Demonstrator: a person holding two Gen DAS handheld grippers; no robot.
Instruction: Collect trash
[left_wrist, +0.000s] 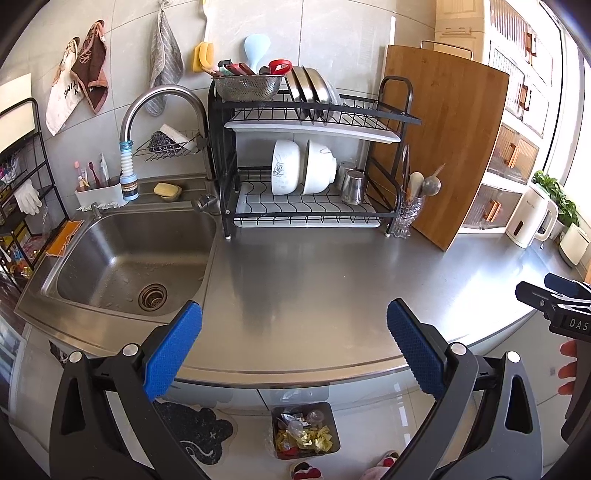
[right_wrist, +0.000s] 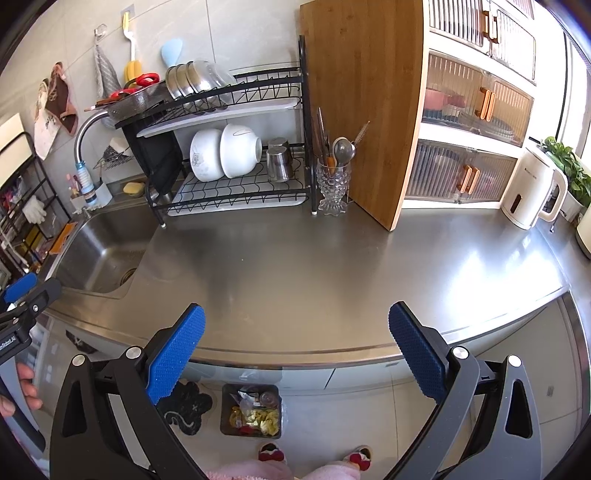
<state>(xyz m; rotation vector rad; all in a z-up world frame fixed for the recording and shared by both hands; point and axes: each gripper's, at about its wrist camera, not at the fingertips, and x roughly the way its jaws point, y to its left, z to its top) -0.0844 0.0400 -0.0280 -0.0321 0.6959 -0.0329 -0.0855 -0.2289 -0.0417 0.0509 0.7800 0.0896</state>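
A grey trash bin stands on the floor below the steel counter's front edge, holding crumpled yellow wrappers, plastic and red scraps; it also shows in the right wrist view. My left gripper is open and empty, held over the counter's front edge above the bin. My right gripper is open and empty, also over the front edge. The right gripper shows at the right edge of the left wrist view; the left one shows at the left edge of the right wrist view. I see no loose trash on the counter.
A steel sink lies at the left with a faucet. A black dish rack with bowls, a glass utensil holder and a bamboo cutting board stand at the back. A white kettle is far right. A dark mat lies on the floor.
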